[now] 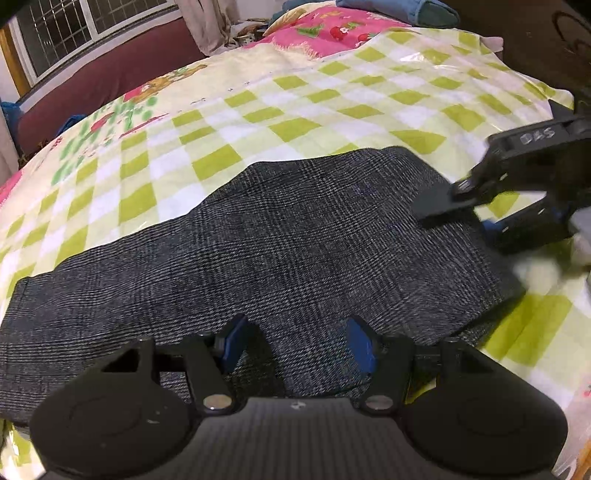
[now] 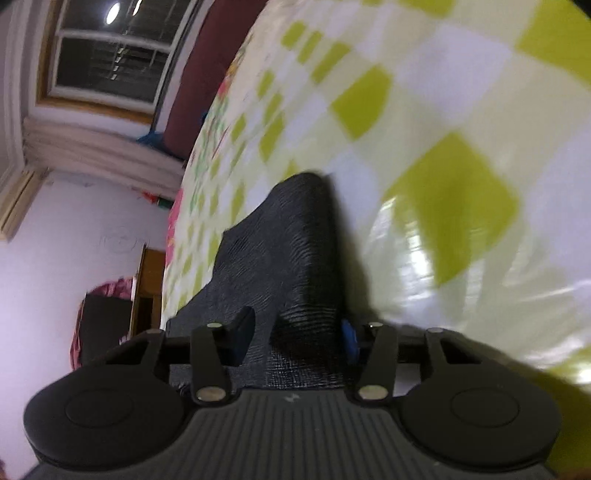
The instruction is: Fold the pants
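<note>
Dark grey checked pants (image 1: 258,240) lie folded lengthwise across a bed with a green-and-white checked sheet (image 1: 332,99). My left gripper (image 1: 295,343) hangs over the near edge of the pants, open, blue pads apart and nothing between them. My right gripper (image 1: 461,218) is at the right end of the pants, one finger on top of the cloth. In the right wrist view, which is tilted and blurred, a raised fold of the pants (image 2: 280,240) stands between the fingers of the right gripper (image 2: 295,339). It lies against the blue right pad, and a gap shows at the left finger.
A pink patterned blanket (image 1: 332,29) and a blue cloth (image 1: 399,11) lie at the far end of the bed. A maroon bed rail (image 1: 103,77) and a window (image 1: 74,29) are beyond the left side. A wooden cabinet (image 2: 147,284) stands by the wall.
</note>
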`<state>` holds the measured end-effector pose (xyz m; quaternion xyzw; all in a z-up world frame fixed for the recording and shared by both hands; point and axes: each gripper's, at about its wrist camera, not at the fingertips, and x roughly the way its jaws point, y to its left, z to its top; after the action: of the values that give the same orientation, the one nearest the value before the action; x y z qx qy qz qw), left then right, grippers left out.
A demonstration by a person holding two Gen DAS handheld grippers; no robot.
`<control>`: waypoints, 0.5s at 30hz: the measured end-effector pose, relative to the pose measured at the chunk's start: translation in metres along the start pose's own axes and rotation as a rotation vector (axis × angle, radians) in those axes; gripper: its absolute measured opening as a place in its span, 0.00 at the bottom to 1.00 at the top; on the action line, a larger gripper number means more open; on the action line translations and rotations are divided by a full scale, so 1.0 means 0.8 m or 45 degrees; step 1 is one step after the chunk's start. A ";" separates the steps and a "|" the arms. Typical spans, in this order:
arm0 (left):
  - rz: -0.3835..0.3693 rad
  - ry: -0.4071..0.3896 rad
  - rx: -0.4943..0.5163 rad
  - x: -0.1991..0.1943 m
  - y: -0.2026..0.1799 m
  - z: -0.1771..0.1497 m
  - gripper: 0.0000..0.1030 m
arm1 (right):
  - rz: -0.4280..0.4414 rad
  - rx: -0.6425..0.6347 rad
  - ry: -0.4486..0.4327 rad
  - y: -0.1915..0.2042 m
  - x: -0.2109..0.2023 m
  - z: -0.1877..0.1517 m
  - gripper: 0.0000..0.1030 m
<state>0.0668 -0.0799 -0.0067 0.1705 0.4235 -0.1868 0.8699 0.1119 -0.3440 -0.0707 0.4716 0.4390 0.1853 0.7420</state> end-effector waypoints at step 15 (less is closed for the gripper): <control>-0.077 -0.150 -0.072 -0.006 0.011 -0.025 0.70 | 0.018 0.093 -0.128 -0.026 -0.047 -0.006 0.39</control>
<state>0.0547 -0.0626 -0.0134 0.1217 0.3816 -0.2108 0.8917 0.0844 -0.3775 -0.0711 0.5103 0.4042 0.1505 0.7440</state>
